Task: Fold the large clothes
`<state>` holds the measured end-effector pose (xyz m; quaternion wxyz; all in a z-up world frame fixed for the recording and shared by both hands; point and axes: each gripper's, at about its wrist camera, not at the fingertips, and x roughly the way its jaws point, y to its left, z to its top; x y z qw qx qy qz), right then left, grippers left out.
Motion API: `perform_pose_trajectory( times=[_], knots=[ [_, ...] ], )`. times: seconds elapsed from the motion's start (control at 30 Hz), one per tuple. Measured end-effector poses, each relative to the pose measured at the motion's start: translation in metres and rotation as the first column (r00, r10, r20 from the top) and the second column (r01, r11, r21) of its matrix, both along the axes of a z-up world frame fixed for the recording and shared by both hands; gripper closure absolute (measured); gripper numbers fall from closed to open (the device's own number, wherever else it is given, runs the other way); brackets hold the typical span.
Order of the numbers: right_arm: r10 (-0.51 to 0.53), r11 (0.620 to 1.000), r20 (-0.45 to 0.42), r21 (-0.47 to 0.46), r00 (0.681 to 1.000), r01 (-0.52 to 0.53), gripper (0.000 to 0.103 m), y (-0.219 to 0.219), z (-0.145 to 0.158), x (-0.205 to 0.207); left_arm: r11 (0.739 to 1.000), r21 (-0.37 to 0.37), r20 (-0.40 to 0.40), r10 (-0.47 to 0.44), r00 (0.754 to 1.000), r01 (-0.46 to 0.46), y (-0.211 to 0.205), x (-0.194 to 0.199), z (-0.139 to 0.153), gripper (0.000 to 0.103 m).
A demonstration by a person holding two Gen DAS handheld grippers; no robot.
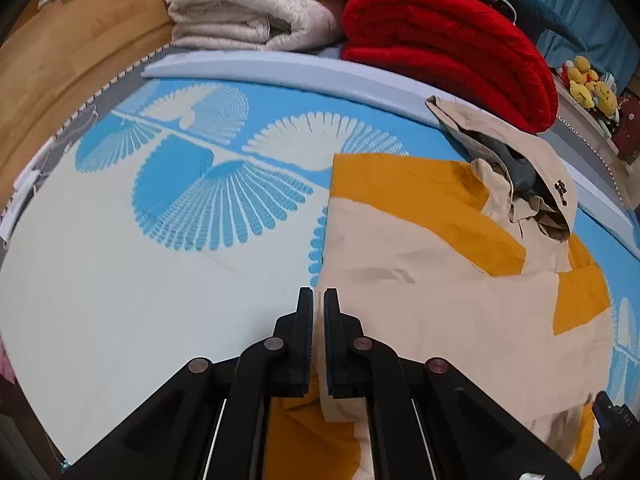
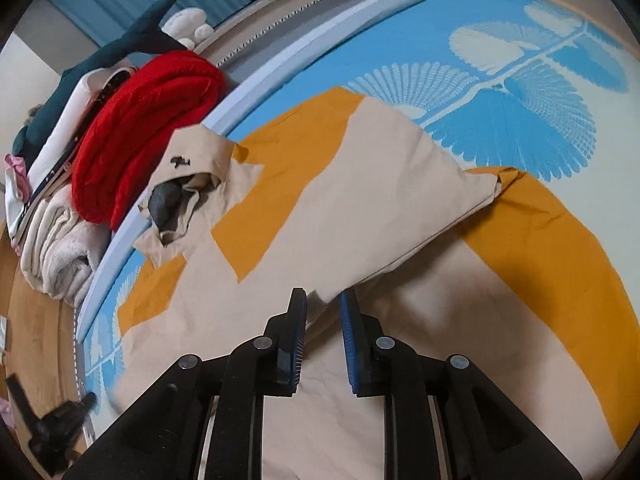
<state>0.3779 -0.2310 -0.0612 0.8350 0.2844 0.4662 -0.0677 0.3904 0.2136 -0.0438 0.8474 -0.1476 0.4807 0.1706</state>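
Observation:
A beige and mustard hooded jacket [image 1: 440,280] lies spread on a blue and white patterned mat [image 1: 160,260]. Its hood [image 1: 532,184] points to the far edge. My left gripper [image 1: 319,300] is shut on the jacket's left edge fabric, which runs between the jaws. In the right wrist view the jacket [image 2: 360,208] has a sleeve folded across its body. My right gripper [image 2: 323,304] hovers over the jacket with its jaws apart, at the lower edge of the folded sleeve [image 2: 420,200]; nothing is pinched.
A folded red blanket [image 1: 448,40] and a cream blanket [image 1: 256,4] are stacked past the mat's far edge, with plush toys [image 1: 588,80] beyond. Wooden floor [image 1: 72,52] lies to the left. The other gripper [image 2: 60,424] shows at the lower left of the right wrist view.

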Motion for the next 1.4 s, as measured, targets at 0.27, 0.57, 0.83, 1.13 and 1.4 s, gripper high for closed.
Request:
perform_pose_trajectory(
  times=[0.27, 0.57, 0.83, 1.13, 1.4],
  knots=[
    [0.022, 0.995, -0.008, -0.102, 1.0, -0.023, 0.081, 0.0, 0.003, 0.009, 0.972, -0.17, -0.098, -0.181, 0.979, 0.163, -0.041, 0.01, -0.034, 0.089],
    [0.198, 0.975, -0.228, -0.051, 0.953, -0.215, 0.068, -0.001, -0.062, 0.05, 0.974, -0.142, -0.283, -0.213, 0.935, 0.179, -0.057, 0.012, -0.078, 0.078],
    [0.26, 0.939, -0.1, -0.204, 0.96, -0.276, 0.068, 0.023, -0.005, 0.041, 0.974, -0.089, -0.08, -0.215, 0.973, 0.208, -0.079, 0.005, -0.025, 0.076],
    [0.359, 0.876, 0.02, -0.353, 0.933, -0.33, 0.068, 0.043, 0.046, 0.011, 0.987, 0.039, 0.125, -0.162, 0.979, 0.159, -0.088, 0.003, 0.02, 0.079],
    [0.399, 0.853, 0.07, -0.393, 0.914, -0.342, 0.07, 0.026, 0.07, -0.012, 0.974, 0.109, 0.174, -0.217, 0.96, 0.2, -0.097, 0.0, 0.037, 0.079]
  ],
)
